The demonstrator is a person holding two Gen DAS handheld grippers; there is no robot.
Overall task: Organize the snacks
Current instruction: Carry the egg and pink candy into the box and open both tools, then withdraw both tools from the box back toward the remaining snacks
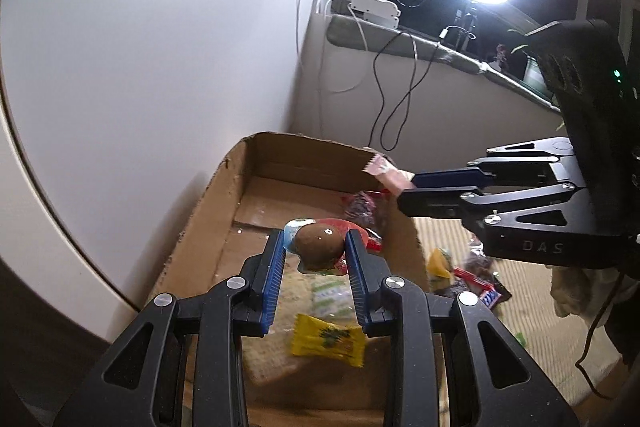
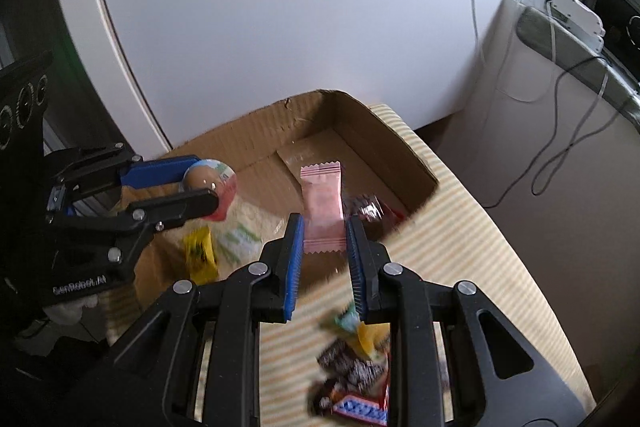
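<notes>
The left gripper [image 1: 316,247] is holding a chocolate egg snack [image 1: 320,245], with its jaws clamped on the two sides of the brown egg. It is hanging over the open cardboard box [image 1: 200,227], above the near part of the box. The right gripper [image 2: 323,227] is holding a pink wrapped candy [image 2: 322,203], its jaws closed on the lower part of the wrapper, and the candy is standing up between the blue pads [image 2: 296,255]. This candy is sitting just over the right wall of the box.

Inside the box a yellow candy packet [image 1: 328,339] and a white and green packet [image 1: 330,297] are lying on the floor at the near side, and a dark wrapped snack [image 1: 362,207] is lying further in, near the right wall. To the right of the box, a small pile of snacks [image 2: 356,371] is lying on the striped cloth [image 2: 460,247]; in the right wrist view it is blurred.
</notes>
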